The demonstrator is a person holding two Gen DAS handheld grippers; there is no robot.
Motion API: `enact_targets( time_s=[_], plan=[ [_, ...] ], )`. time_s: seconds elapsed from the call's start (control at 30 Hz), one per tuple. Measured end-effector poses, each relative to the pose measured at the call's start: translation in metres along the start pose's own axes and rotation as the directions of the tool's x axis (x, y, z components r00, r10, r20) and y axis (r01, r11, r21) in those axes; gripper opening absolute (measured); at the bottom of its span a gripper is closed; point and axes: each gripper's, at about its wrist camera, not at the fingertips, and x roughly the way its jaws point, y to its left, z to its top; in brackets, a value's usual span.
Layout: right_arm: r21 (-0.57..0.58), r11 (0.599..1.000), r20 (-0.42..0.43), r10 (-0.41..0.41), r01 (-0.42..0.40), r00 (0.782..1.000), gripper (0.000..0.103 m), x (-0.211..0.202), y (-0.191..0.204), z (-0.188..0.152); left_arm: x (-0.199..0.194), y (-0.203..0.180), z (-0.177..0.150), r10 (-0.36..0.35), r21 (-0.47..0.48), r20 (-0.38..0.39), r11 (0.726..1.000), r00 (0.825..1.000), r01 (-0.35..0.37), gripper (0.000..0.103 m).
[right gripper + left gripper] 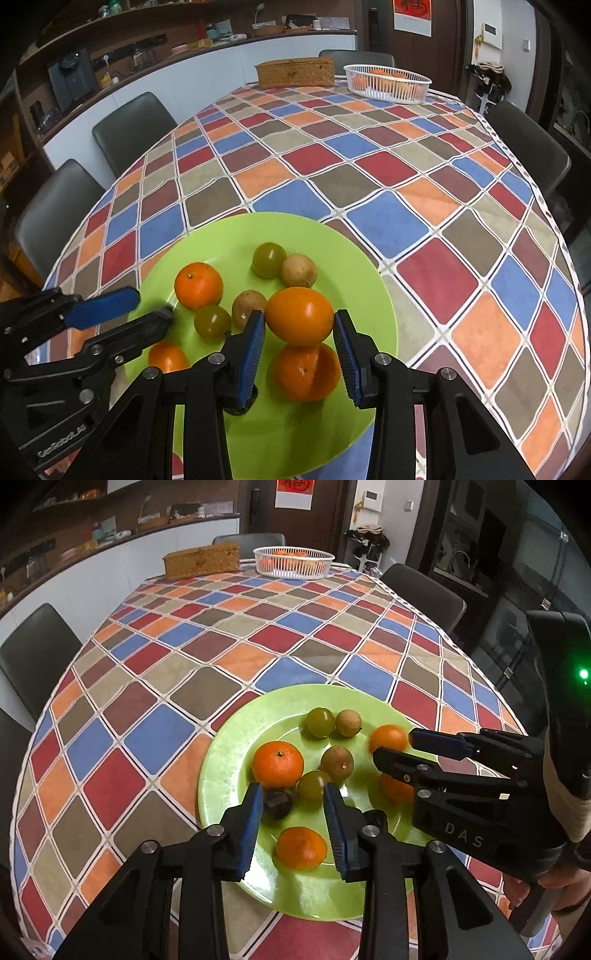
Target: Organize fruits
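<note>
Fruit is lying on the green plate at the counter's near edge. My right tongs are pinching an orange above another one, while my left tongs are hovering spread over a dark plum and green grape.

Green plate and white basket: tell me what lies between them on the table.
Nothing: between the green plate and the white basket only bare checkered tablecloth shows, in both wrist views.
</note>
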Motion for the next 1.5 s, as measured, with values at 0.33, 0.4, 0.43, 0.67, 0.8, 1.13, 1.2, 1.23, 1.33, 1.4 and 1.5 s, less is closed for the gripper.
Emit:
enact_targets(
  time_s=[0.33, 0.4, 0.43, 0.67, 0.8, 1.13, 1.2, 1.23, 1.33, 1.4, 1.5],
  plan=[
    [-0.007, 1.000, 0.086, -0.007, 0.008, 0.996, 0.049, -0.046, 0.003, -0.017, -0.040, -0.012, -0.015, 0.027, 0.026, 0.083, 0.999, 0.996, -0.029, 0.046],
    [-0.004, 1.000, 0.109, -0.006, 0.007, 0.994, 0.050, -0.059, 0.002, -0.023, -0.053, -0.016, -0.018, 0.041, 0.031, 0.109, 0.999, 0.993, -0.045, 0.048],
    [0.000, 1.000, 0.118, -0.007, 0.007, 0.993, 0.050, -0.067, 0.002, -0.026, -0.061, -0.018, -0.020, 0.049, 0.032, 0.125, 0.998, 0.991, -0.054, 0.050],
    [0.029, 1.000, 0.206, -0.006, 0.000, 0.978, 0.057, -0.124, 0.001, -0.053, -0.108, -0.034, -0.039, 0.068, 0.026, 0.212, 0.997, 0.975, -0.075, 0.059],
    [0.021, 0.999, 0.265, -0.045, 0.041, 0.963, 0.061, -0.154, 0.006, -0.072, -0.134, -0.046, -0.053, 0.100, 0.040, 0.267, 0.993, 0.958, -0.115, 0.067],
    [0.028, 0.995, 0.332, -0.095, 0.091, 0.939, 0.072, -0.204, 0.012, -0.127, -0.183, -0.071, -0.102, 0.157, 0.049, 0.379, 0.981, 0.912, -0.189, 0.088],
    [0.032, 0.994, 0.340, -0.105, 0.100, 0.934, 0.074, -0.211, 0.013, -0.138, -0.188, -0.074, -0.109, 0.152, 0.048, 0.380, 0.982, 0.912, -0.184, 0.091],
    [0.035, 0.994, 0.344, -0.109, 0.104, 0.933, 0.074, -0.215, 0.014, -0.143, -0.191, -0.076, -0.114, 0.150, 0.046, 0.383, 0.982, 0.911, -0.182, 0.092],
    [0.043, 0.993, 0.353, -0.114, 0.106, 0.929, 0.074, -0.226, 0.015, -0.158, -0.198, -0.081, -0.125, 0.151, 0.048, 0.390, 0.982, 0.908, -0.184, 0.094],
    [0.046, 0.993, 0.356, -0.118, 0.109, 0.927, 0.074, -0.230, 0.016, -0.165, -0.202, -0.084, -0.132, 0.151, 0.047, 0.395, 0.982, 0.906, -0.185, 0.095],
    [0.051, 0.993, 0.364, -0.119, 0.107, 0.924, 0.074, -0.238, 0.017, -0.178, -0.208, -0.088, -0.140, 0.147, 0.046, 0.401, 0.983, 0.904, -0.180, 0.095]
  ],
)
